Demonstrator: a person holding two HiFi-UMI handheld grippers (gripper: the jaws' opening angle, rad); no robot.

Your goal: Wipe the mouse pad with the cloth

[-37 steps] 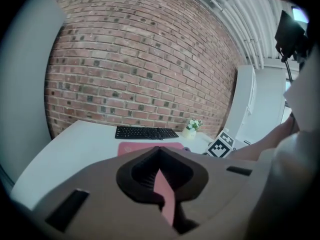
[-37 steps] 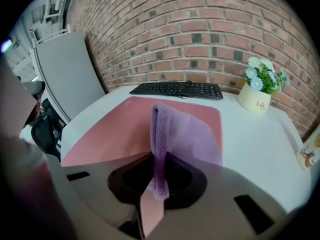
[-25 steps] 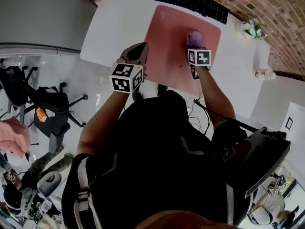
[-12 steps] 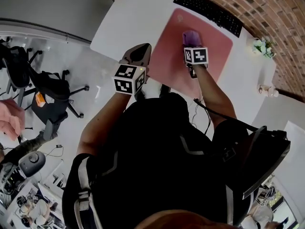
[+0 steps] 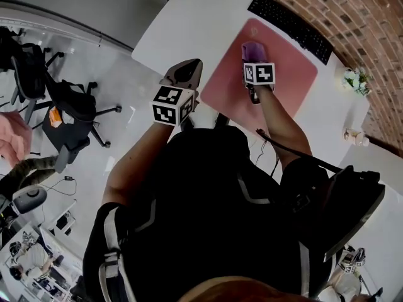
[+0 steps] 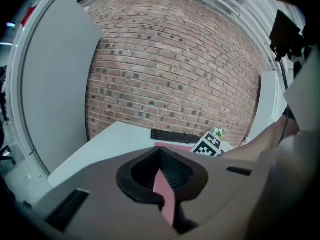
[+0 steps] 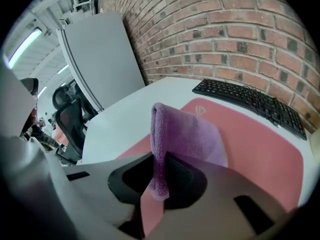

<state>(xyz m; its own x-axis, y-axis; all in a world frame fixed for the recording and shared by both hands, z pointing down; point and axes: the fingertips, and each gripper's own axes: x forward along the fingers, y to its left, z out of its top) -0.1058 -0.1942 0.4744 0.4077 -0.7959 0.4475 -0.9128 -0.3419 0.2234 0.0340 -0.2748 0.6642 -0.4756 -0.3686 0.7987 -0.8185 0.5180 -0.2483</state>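
Two grippers in play. Nearest, the left gripper (image 5: pixel 184 75) hangs by the desk (image 5: pixel 189 24) edge, jaws together on nothing. Beyond it, the right gripper (image 5: pixel 253 59) pinches a fold of purple cloth (image 5: pixel 253 48) on the pink mouse pad (image 5: pixel 286 83). With so thin a bite, a hard drag could tug the cloth free, or shove the unheld pad toward the keyboard (image 5: pixel 291 25).

cloth (image 7: pixel 187 136): purple | mouse pad (image 7: pixel 260 149): pink | keyboard (image 7: pixel 250 104): black | table (image 5: pixel 189 24): white | wall (image 6: pixel 175 74): red brick
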